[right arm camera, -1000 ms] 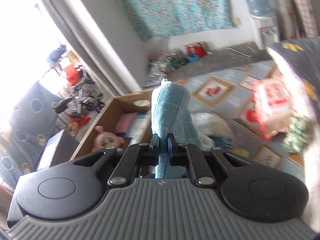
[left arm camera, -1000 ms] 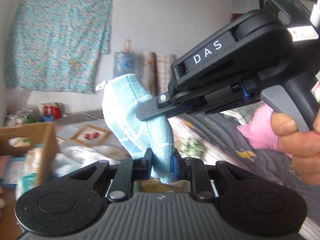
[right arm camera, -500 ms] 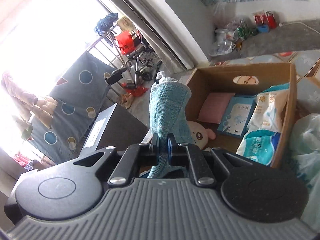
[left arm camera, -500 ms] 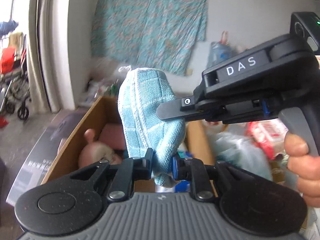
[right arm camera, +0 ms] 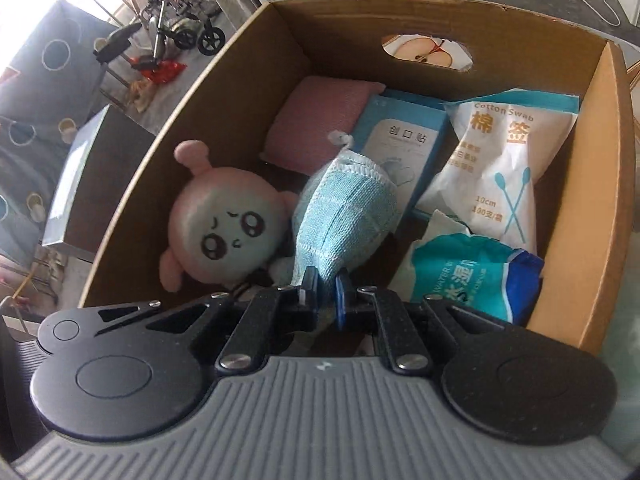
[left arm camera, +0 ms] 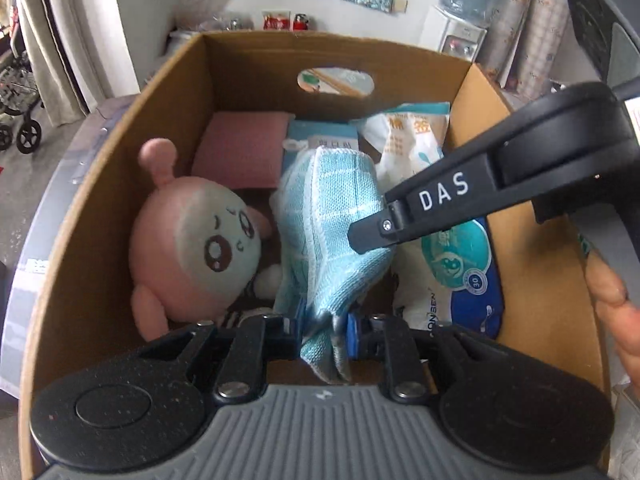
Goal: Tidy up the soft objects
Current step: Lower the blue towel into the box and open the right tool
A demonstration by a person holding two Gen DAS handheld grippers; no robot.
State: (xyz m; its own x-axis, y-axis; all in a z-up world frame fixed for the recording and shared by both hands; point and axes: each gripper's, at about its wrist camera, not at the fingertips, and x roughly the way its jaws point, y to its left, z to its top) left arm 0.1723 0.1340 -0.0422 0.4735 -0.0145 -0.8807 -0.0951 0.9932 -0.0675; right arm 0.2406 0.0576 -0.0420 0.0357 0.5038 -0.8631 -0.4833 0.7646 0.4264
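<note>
A folded light-blue cloth [left arm camera: 332,216] is held by both grippers over the open cardboard box [left arm camera: 132,128]. My left gripper [left arm camera: 323,326] is shut on the cloth's lower end. My right gripper [right arm camera: 325,294] is shut on the cloth [right arm camera: 346,216] too; its finger [left arm camera: 370,232] shows pinching the cloth from the right in the left wrist view. The cloth hangs inside the box [right arm camera: 584,200], just above its contents, between a pink plush toy [left arm camera: 192,248] and the packets.
In the box lie the pink plush [right arm camera: 224,232], a pink cushion [right arm camera: 316,120], a blue plaster box [right arm camera: 404,140], a cotton swab bag [right arm camera: 504,176] and a wet wipes pack [right arm camera: 472,276]. A water dispenser [left arm camera: 464,20] stands behind.
Both grippers carried the cloth from over the bed and floor to the box and tilted down; the cloth now hangs inside the box.
</note>
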